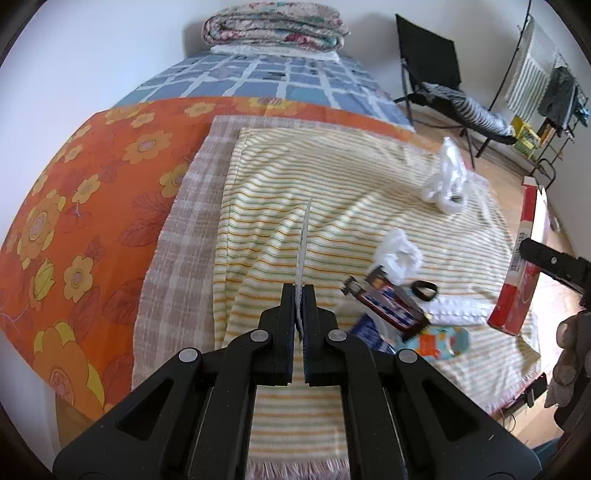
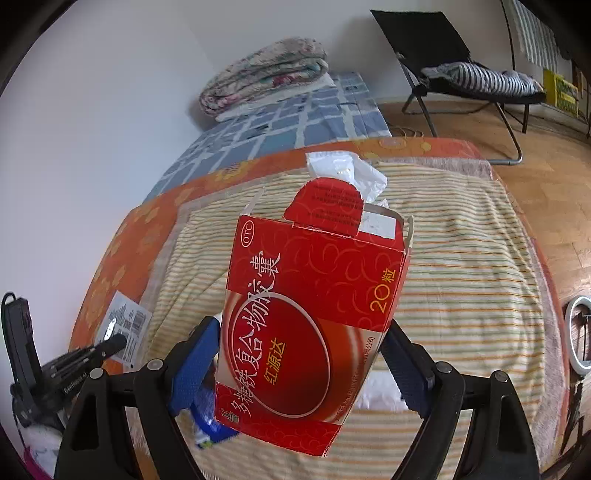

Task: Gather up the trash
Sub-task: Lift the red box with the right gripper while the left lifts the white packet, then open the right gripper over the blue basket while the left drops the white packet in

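Observation:
My left gripper (image 1: 299, 295) is shut on a thin white printed leaflet (image 1: 303, 243), seen edge-on above the striped towel (image 1: 280, 206). In the right wrist view the same leaflet (image 2: 125, 325) shows flat at the left gripper's tips (image 2: 114, 343). My right gripper (image 2: 299, 358) is shut on a red medicine box (image 2: 314, 295) with its top flap open, held above the towel; the box (image 1: 521, 258) also shows at the right of the left wrist view. On the towel lie a dark candy wrapper (image 1: 384, 306), crumpled white plastic (image 1: 399, 254), a white bag (image 1: 447, 181), a blue packet (image 1: 369, 332) and a colourful wrapper (image 1: 443, 341).
The towel lies on an orange floral sheet (image 1: 92, 206) over a blue checked bed (image 1: 258, 77) with a folded quilt (image 1: 273, 26) at its head. A black folding chair (image 1: 436, 74) and a drying rack (image 1: 543, 81) stand on the wooden floor. A ring light (image 2: 580, 332) is at the right.

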Action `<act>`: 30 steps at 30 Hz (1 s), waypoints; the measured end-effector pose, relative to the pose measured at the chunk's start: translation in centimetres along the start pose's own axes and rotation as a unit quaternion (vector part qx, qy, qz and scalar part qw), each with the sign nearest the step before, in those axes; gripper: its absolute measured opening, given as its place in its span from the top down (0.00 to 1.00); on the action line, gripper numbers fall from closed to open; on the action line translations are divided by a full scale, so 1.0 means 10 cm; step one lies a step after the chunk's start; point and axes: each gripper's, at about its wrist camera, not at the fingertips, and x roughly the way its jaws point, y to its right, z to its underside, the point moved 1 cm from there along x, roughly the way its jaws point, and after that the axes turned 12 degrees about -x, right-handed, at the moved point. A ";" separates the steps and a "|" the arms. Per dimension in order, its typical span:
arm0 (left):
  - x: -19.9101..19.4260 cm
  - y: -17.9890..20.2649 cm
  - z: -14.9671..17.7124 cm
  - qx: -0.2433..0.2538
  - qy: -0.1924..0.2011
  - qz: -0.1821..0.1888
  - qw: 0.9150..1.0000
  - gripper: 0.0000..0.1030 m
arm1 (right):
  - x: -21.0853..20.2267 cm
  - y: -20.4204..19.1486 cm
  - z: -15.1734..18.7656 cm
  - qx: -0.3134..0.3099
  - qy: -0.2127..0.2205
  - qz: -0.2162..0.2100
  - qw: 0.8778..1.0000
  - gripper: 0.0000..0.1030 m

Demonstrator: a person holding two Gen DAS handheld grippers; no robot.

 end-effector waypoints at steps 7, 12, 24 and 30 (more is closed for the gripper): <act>-0.45 0.07 0.25 0.022 0.019 0.027 0.999 0.99 | -0.36 -0.23 0.23 -0.033 0.012 -0.015 0.999 0.14; -0.63 0.13 0.55 0.043 0.017 0.035 0.998 0.99 | -0.57 -0.40 0.51 -0.065 0.016 -0.015 0.998 0.14; -0.81 0.19 1.40 0.074 -0.015 0.052 0.996 0.99 | -0.77 -0.77 1.32 -0.119 -0.010 -0.018 0.993 0.14; -0.74 0.16 1.78 0.083 -0.042 0.050 0.994 0.99 | -0.72 -0.83 1.67 -0.124 -0.032 -0.020 0.992 0.14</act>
